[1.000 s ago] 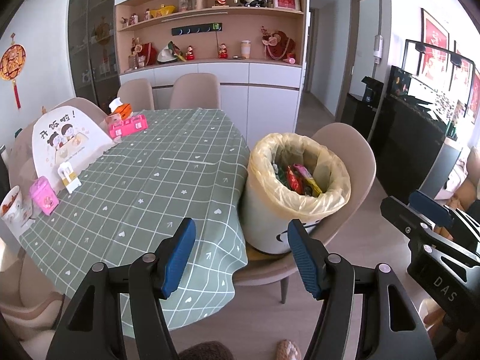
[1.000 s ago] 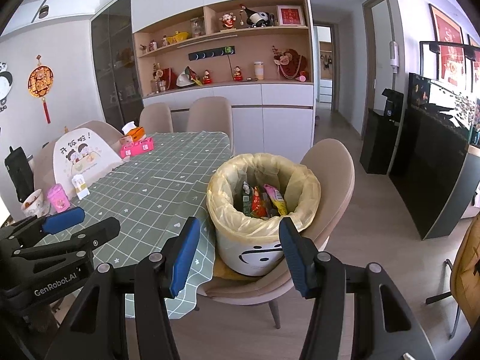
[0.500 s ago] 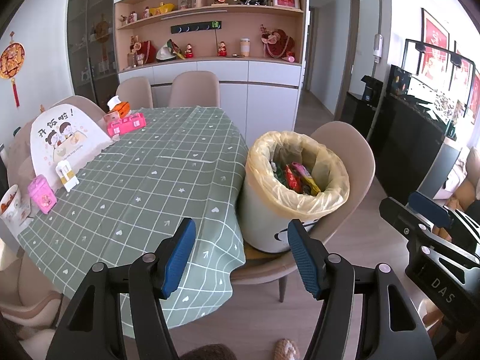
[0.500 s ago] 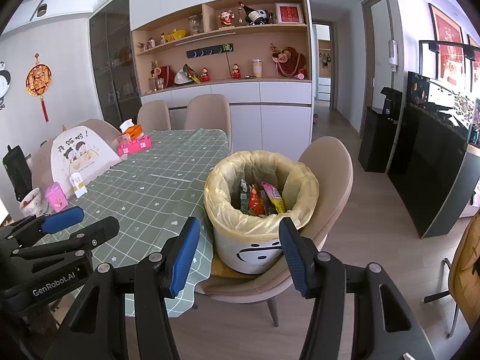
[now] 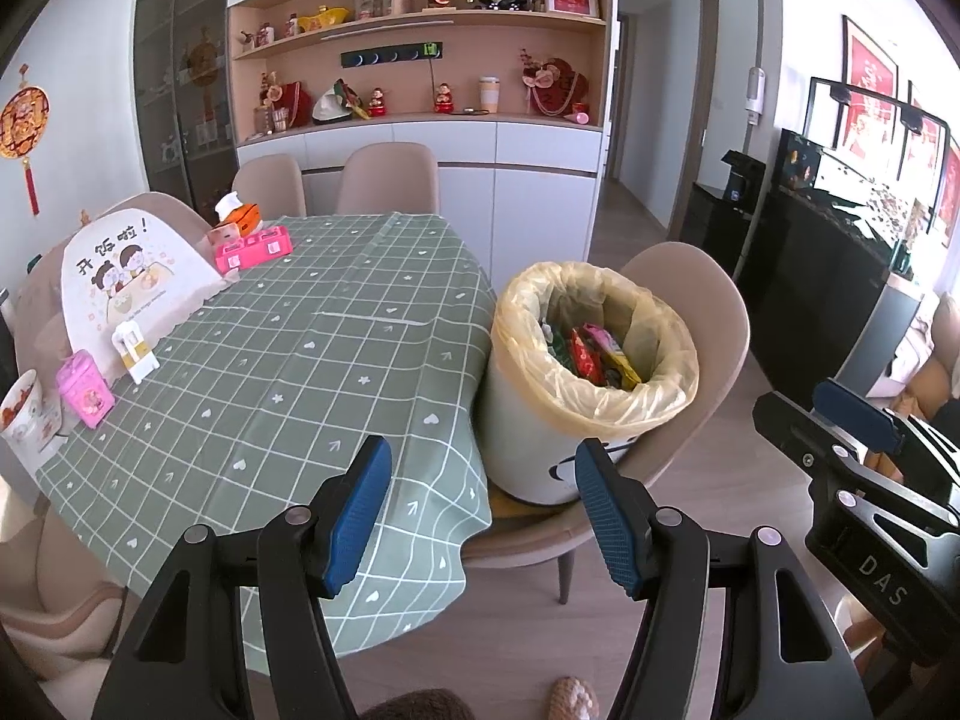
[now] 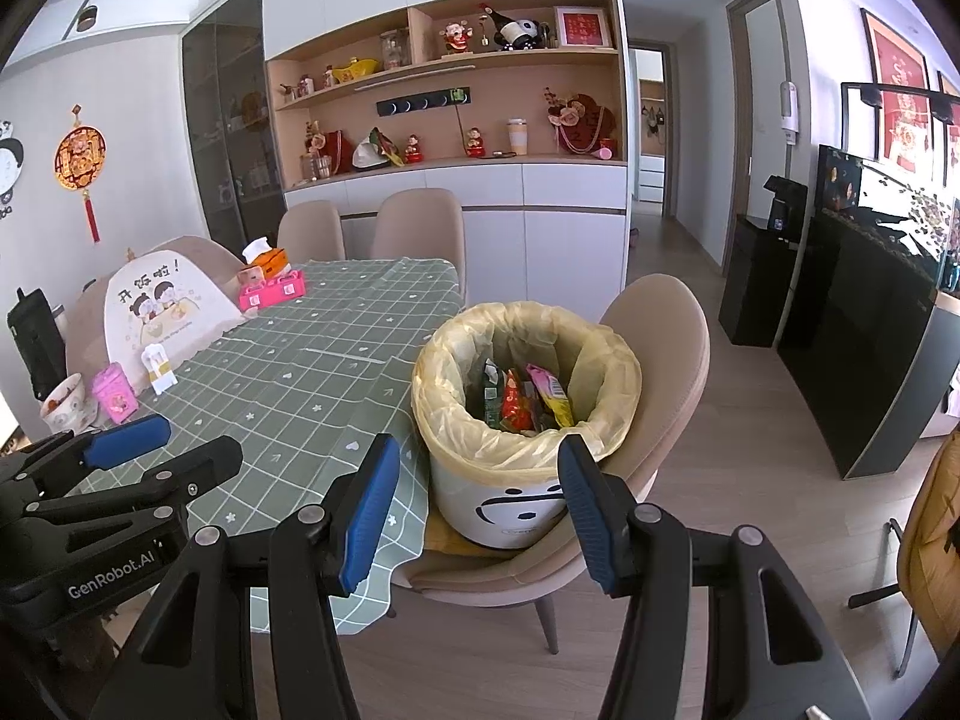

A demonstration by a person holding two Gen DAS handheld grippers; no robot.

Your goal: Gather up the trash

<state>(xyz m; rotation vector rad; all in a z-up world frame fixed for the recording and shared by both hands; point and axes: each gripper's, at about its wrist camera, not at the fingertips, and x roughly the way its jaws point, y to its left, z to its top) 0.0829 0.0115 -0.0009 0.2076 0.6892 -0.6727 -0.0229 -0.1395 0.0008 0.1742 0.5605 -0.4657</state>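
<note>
Lined bin (image 6: 510,480) on chair (image 6: 660,324) — snack wrappers (image 6: 522,399) inside

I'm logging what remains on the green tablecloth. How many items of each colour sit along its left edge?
Pink: 2, the pink bin and pink box
White: 2, the white clip and bowl
Orange: 1, the tissue box
Total: 5

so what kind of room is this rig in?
Looks like a home dining room: a table under a green checked cloth with padded chairs around it, a wall cabinet of ornaments, and a lined bin sitting on one chair.
</note>
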